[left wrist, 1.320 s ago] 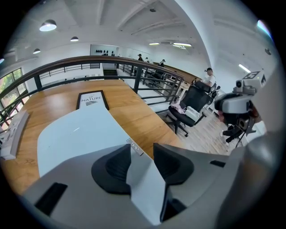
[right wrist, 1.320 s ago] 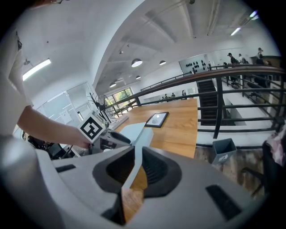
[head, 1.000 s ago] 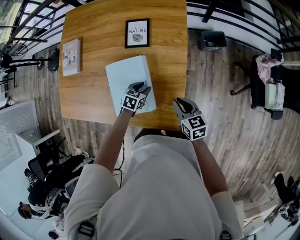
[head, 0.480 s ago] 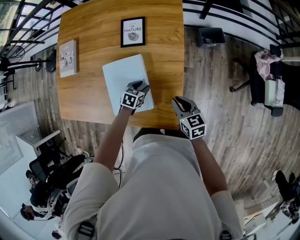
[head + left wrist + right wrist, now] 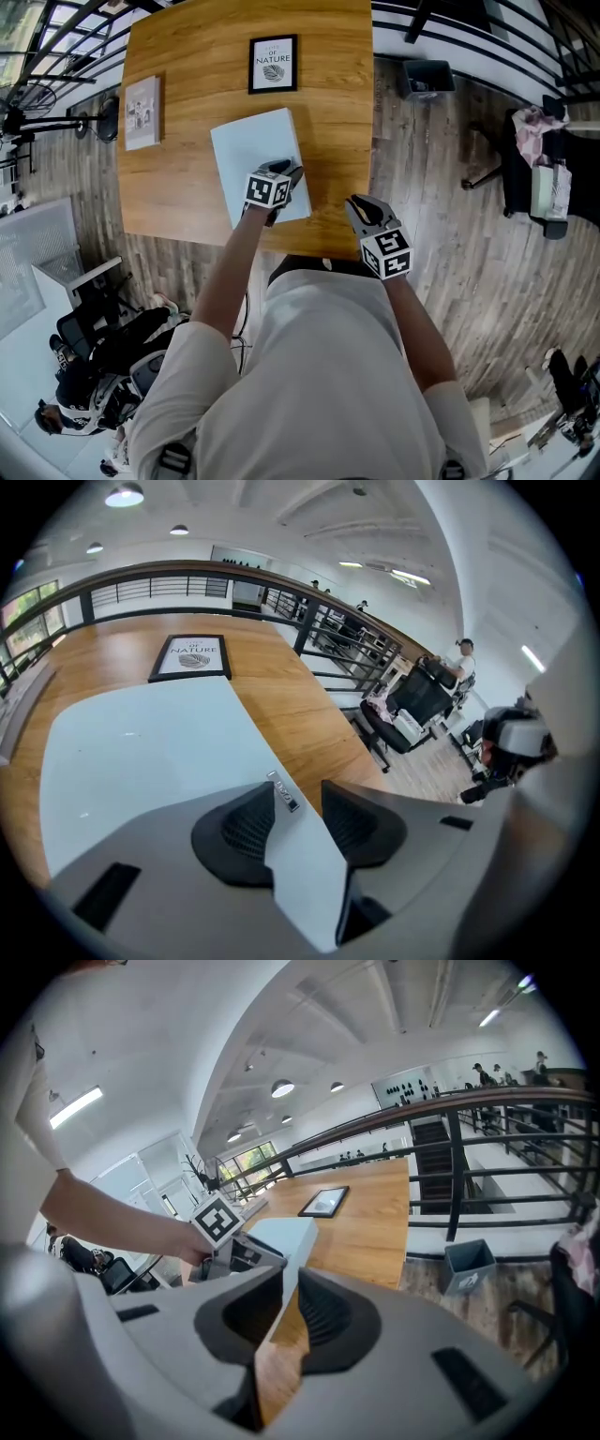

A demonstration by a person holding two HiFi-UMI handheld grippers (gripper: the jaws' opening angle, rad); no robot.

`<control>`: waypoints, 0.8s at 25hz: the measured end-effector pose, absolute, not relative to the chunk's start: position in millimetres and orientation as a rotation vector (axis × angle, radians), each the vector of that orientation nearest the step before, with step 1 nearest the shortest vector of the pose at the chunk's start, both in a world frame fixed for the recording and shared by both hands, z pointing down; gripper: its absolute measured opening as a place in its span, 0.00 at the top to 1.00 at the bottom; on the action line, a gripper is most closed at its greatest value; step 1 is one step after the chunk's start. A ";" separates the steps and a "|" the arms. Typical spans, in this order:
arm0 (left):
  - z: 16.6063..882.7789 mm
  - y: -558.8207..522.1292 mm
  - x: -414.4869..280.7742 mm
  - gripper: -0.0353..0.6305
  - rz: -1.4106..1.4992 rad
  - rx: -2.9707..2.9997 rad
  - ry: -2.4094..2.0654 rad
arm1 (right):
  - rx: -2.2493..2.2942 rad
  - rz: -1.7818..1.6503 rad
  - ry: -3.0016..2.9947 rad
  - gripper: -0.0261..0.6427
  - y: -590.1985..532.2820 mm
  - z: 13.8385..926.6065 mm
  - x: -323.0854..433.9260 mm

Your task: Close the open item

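— How's the light where you're standing?
— Bright and even. Round ceiling lamps (image 5: 125, 494) glow in the left gripper view, a strip light (image 5: 75, 1105) in the right one, and daylight comes through the windows (image 5: 23, 611). The worktop (image 5: 187, 94) has a soft sheen, and shadows are faint.
— Sharp enough?
— Mostly. The railings (image 5: 453, 1176) bow towards the edges, both gripper views go black at the corners, and my left gripper (image 5: 295, 808) looks slightly soft up close.

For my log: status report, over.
Left gripper open over pale blue case, jaws just narrowed, gripping nothing. Right gripper open, empty. Case lies shut. Nothing blocking.
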State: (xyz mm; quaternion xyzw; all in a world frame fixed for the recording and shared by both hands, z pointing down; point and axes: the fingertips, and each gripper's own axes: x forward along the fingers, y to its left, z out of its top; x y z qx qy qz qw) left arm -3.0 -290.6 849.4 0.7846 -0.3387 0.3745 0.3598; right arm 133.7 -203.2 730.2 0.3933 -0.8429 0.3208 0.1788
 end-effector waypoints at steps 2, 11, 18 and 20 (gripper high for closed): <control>844.3 -290.6 -0.9 0.70 0.918 1.994 -0.857 | 1.111 0.895 -2.390 0.88 -204.2 726.3 133.6; 818.3 -269.0 -5.4 0.68 0.905 2.066 -0.925 | 1.074 0.836 -2.430 0.88 -202.5 711.1 119.1; 779.2 -242.6 -32.1 0.68 0.830 2.108 -0.992 | 1.044 0.766 -2.459 0.88 -202.5 692.3 93.5; 762.6 -238.8 -43.2 0.68 0.803 2.134 -1.030 | 1.037 0.747 -2.467 0.88 -201.7 686.6 84.2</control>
